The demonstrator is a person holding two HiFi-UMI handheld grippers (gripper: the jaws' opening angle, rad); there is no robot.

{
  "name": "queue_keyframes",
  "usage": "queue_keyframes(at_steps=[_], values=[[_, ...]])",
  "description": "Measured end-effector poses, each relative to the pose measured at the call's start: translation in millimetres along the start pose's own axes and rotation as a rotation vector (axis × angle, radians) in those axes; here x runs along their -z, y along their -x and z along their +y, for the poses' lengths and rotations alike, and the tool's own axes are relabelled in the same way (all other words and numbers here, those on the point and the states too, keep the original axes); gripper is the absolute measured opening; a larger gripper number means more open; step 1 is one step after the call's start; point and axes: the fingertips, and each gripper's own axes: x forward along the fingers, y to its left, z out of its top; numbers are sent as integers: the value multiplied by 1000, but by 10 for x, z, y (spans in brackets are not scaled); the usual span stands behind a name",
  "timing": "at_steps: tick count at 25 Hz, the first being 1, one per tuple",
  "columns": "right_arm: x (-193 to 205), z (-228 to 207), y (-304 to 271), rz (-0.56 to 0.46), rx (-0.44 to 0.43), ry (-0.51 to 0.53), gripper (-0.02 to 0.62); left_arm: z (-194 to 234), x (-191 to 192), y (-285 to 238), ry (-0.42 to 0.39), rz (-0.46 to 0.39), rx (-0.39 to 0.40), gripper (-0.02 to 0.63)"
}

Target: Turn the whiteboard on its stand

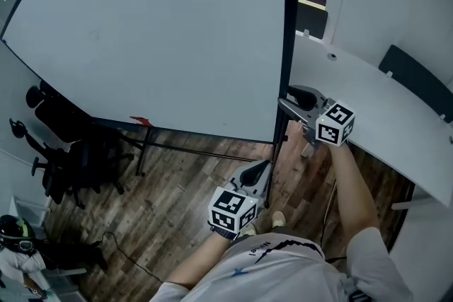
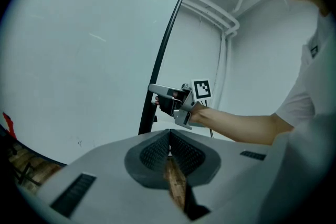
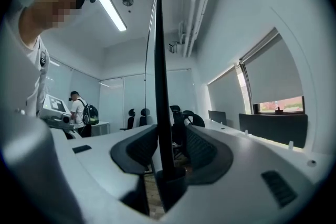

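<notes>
Standing by, I counted one large white, black-framed whiteboard (image 1: 163,32) and two grey hand-held grippers. The board stood upright on its black stand (image 1: 205,151) before the person, its long axis stretching away leftward and its near end edge vertical. The right gripper (image 1: 291,101), arm stretched forward, had that edge between parted jaws, pads clear of it. The left gripper (image 1: 255,172) hung low by the waist, jaws together, empty.

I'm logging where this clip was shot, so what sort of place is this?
Probably an office or meeting room: a whiteboard on a stand, black office chairs, and a long white desk.
</notes>
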Motion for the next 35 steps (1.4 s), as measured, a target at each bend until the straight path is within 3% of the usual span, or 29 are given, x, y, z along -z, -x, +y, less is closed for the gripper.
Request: queue_keyframes(at_steps=[6,13,21,27,35], values=[[218,50,-186,30,-113,20,184,31,25,-146,17,16,-64,12],[370,71,-306,41,-140,67,147,116,47,-170,45,11,-142,12],[304,156,-236,22,-129,104,138,37,98,-233,70,17,-175,12],[328,359,17,-5,-112,129,133,-129,373,-118,87,35,-203,12],[381,691,307,2,-74,137,133,-399,464,195,67,17,-155,12]])
